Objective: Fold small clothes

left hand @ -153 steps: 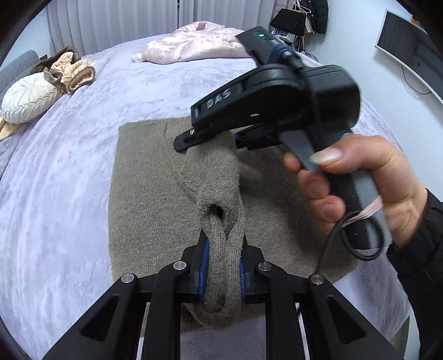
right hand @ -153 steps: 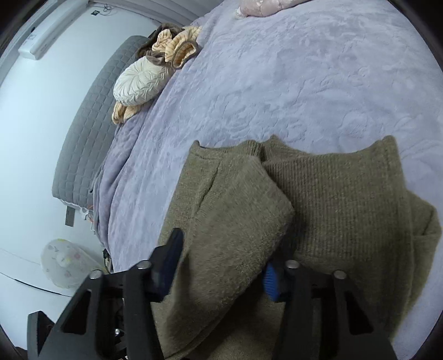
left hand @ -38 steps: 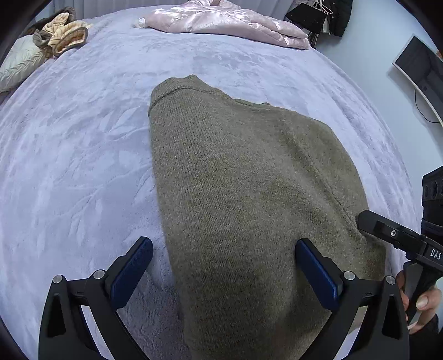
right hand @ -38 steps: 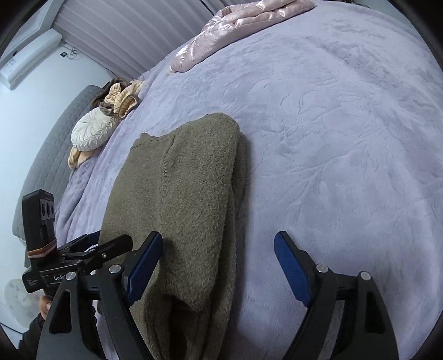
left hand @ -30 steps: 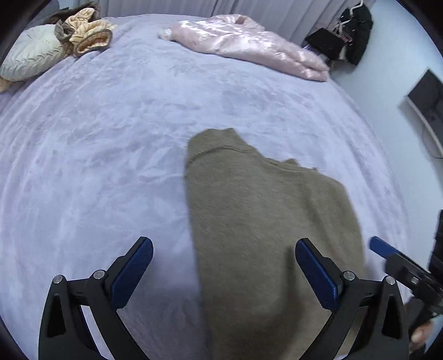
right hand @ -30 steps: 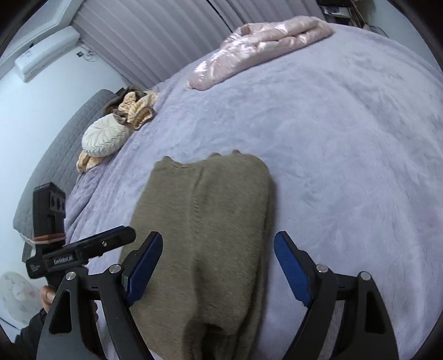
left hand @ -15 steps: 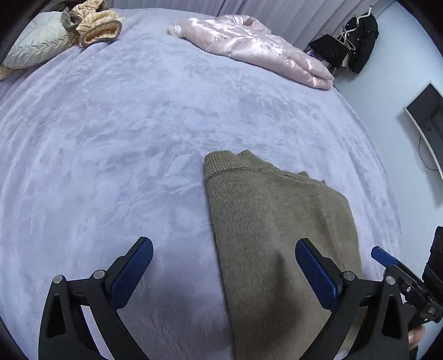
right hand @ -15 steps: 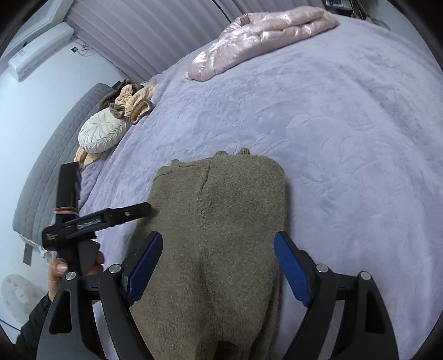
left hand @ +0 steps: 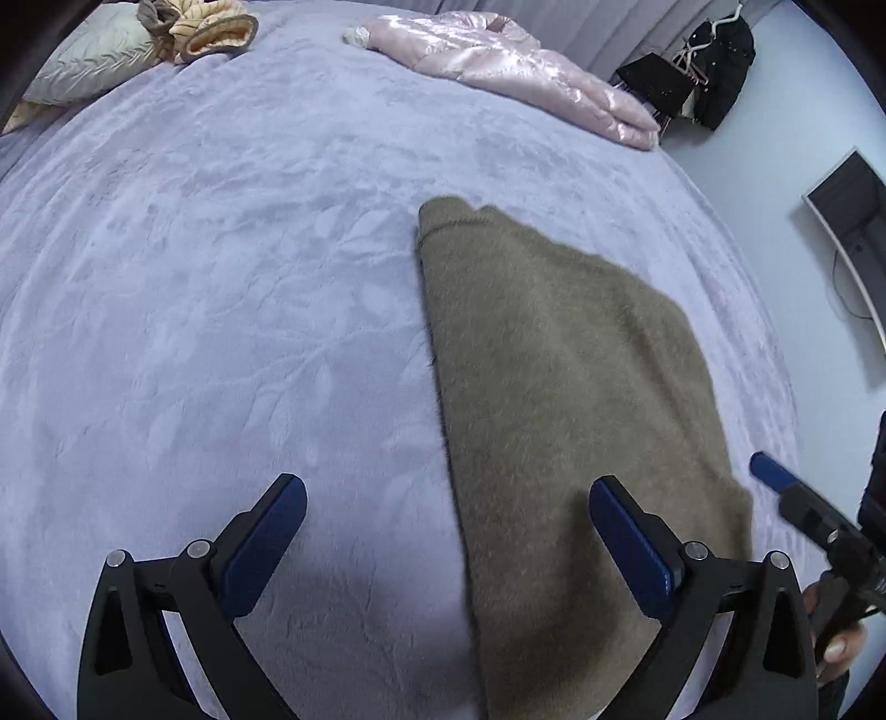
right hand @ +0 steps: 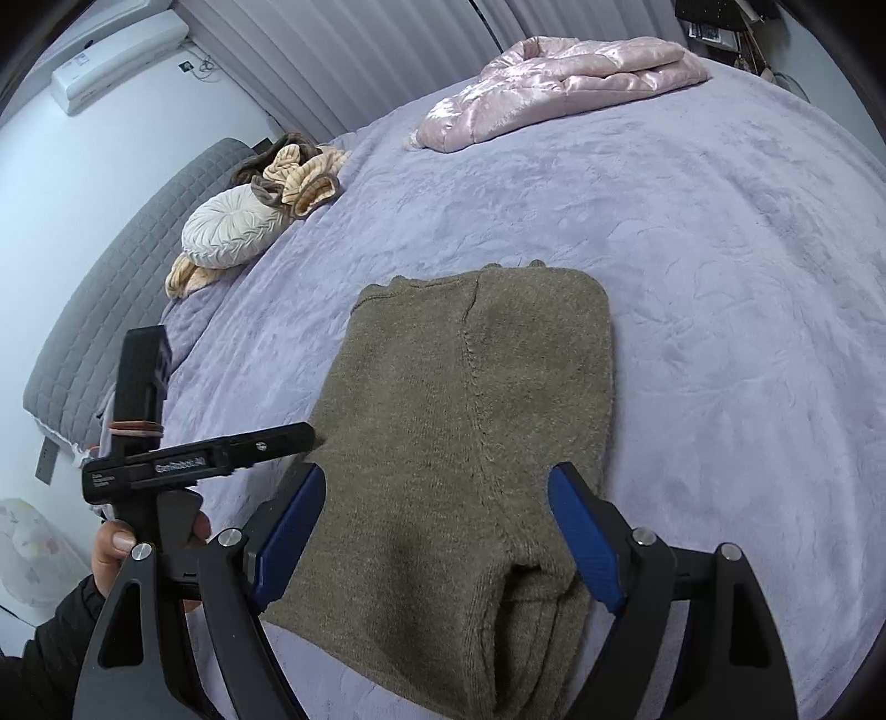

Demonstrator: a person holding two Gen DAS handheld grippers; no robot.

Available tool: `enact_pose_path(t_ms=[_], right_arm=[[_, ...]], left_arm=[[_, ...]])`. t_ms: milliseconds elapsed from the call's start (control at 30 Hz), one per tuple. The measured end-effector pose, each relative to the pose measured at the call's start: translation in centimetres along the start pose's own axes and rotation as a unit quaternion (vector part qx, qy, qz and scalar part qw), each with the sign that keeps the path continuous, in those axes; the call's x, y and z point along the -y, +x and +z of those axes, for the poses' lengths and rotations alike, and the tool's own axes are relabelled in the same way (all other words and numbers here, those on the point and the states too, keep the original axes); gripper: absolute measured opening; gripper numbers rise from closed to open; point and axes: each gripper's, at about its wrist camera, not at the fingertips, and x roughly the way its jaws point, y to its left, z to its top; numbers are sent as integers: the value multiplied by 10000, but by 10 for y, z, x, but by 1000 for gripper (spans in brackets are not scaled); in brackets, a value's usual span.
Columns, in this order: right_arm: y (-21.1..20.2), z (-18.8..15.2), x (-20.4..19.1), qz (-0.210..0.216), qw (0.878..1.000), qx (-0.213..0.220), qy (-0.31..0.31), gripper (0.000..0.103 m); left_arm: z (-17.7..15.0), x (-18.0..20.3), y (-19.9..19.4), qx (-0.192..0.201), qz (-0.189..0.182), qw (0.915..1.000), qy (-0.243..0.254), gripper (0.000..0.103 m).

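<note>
The sweater (right hand: 470, 421) is a fuzzy, matt olive knit. The bed (left hand: 221, 277) has a soft lilac plush cover with a pressed leaf pattern. The far jacket (right hand: 559, 72) is glossy pink satin. The fingers (left hand: 266, 543) are matt black plastic with blue pads.

One folded olive-brown sweater (right hand: 470, 432) lies on one bed (right hand: 747, 266) covered in lilac plush; one pink satin jacket (right hand: 559, 72) lies at the far edge; one round cream cushion (right hand: 232, 232) sits by the headboard side, with one bundle of tan and brown fabric (right hand: 299, 171) touching it; two grippers are in view, the left gripper (left hand: 448, 548) and the right gripper (right hand: 437, 537), each with two blue-padded fingers (right hand: 288, 531); one hand (right hand: 111, 548) shows on the left gripper's handle; one air conditioner (right hand: 116, 52) hangs on the wall; one dark screen (left hand: 847, 199) is mounted on the other wall.
</note>
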Motion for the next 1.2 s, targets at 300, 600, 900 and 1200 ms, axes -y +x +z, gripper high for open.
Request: enact_pose_path(t_ms=[300, 600, 900, 1200], right_arm=[[-4, -6, 6, -103, 9999, -19, -13, 86], [29, 16, 59, -55, 9966, -388, 726, 86], [82, 13, 62, 569, 9909, -795, 930, 57], [56, 17, 30, 394, 9948, -600, 728, 37]], left_arm=[[3, -11, -11, -53, -896, 9954, -331, 103], [17, 29, 56, -996, -1213, 9874, -202, 103], [18, 44, 55, -605, -1018, 9927, 234, 66], [12, 48, 19, -429, -980, 9937, 323, 51]])
